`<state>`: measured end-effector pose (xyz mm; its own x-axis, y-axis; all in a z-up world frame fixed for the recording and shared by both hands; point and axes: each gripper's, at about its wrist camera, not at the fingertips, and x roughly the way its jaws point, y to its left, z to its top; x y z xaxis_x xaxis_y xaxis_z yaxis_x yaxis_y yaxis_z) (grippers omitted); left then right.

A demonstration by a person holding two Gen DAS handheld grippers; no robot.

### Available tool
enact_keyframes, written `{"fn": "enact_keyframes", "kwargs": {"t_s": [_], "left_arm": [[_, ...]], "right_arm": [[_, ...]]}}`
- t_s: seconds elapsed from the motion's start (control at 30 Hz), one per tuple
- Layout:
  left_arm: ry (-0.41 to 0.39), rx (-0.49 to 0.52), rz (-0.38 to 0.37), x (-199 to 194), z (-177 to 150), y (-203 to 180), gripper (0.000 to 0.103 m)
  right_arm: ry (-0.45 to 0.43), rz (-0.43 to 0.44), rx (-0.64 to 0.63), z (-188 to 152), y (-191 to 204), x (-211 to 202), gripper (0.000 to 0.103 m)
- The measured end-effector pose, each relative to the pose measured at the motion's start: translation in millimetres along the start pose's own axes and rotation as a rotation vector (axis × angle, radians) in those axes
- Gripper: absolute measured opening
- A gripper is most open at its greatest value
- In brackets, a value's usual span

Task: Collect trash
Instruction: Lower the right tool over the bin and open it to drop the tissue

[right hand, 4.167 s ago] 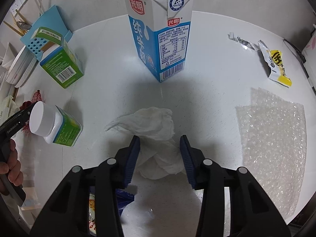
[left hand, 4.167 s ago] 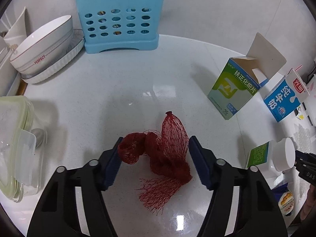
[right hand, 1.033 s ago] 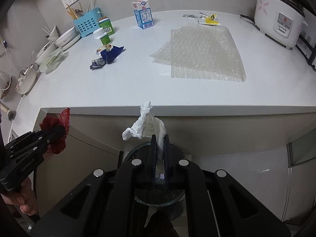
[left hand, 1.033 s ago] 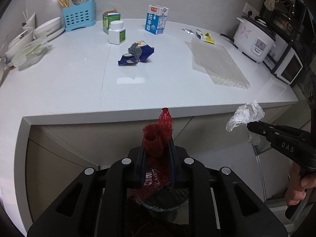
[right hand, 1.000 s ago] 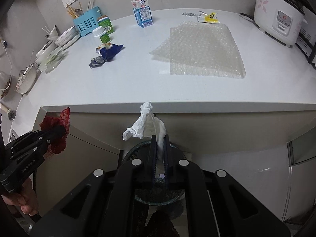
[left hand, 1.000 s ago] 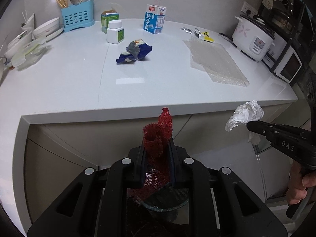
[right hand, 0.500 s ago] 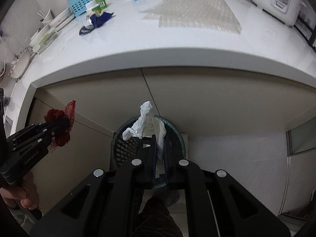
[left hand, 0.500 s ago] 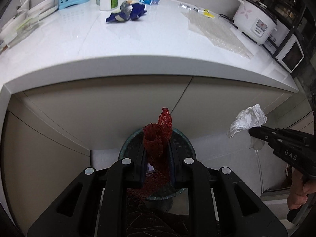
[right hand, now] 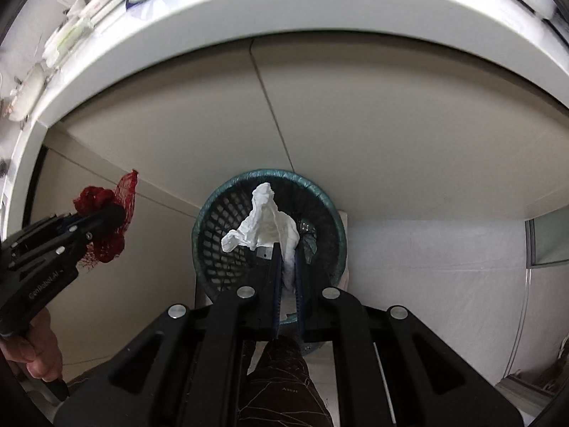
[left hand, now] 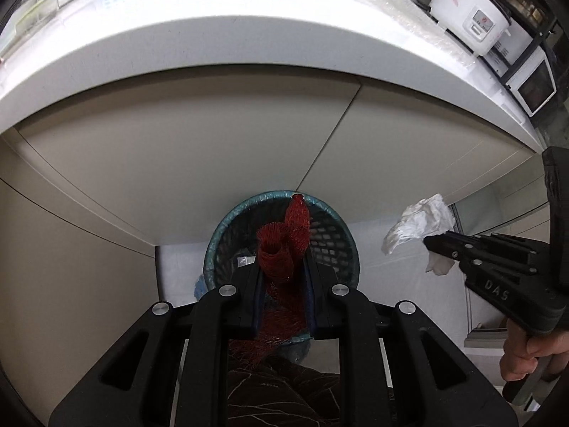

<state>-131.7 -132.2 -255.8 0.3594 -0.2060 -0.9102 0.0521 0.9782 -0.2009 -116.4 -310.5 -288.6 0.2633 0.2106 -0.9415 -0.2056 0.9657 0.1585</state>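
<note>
Both hand-held grippers now lower vs tabletop [left hand: 249,35]: left hand-held gripper [left hand: 283,277] clamps red net [left hand: 284,245], right hand-held gripper [right hand: 288,267] clamps tissue [right hand: 266,224]; bin [right hand: 320,195] at 12 o'clock, below both.

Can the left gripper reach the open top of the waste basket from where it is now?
Probably yes. The left gripper, shut on the red mesh net, points down at the waste basket, and nothing lies between them. The right gripper with its white tissue is off to the side.

bin [left hand: 220,229] floor behind gripper [left hand: 283,267]
</note>
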Motion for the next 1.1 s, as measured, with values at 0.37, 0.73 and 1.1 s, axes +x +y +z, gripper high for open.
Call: {"fn": "enact_keyframes", "kwargs": {"t_s": [0.37, 0.73, 1.1], "left_arm": [[0.027, -0.021, 0.001, 7.6, -0.1, 8.8, 0.017], [0.042, -0.032, 0.005, 8.7, -1.9, 19.6, 0.017], [0.035, -0.027, 0.002, 7.1, -1.3, 18.3, 0.017]], "right_arm": [[0.051, 0.010, -0.041, 8.8, 17.3, 37.8, 0.007], [0.093, 0.016, -0.058, 6.8, 28.1, 58.7, 0.019], [0.067, 0.038, -0.035, 10.4, 29.8, 49.3, 0.071]]}}
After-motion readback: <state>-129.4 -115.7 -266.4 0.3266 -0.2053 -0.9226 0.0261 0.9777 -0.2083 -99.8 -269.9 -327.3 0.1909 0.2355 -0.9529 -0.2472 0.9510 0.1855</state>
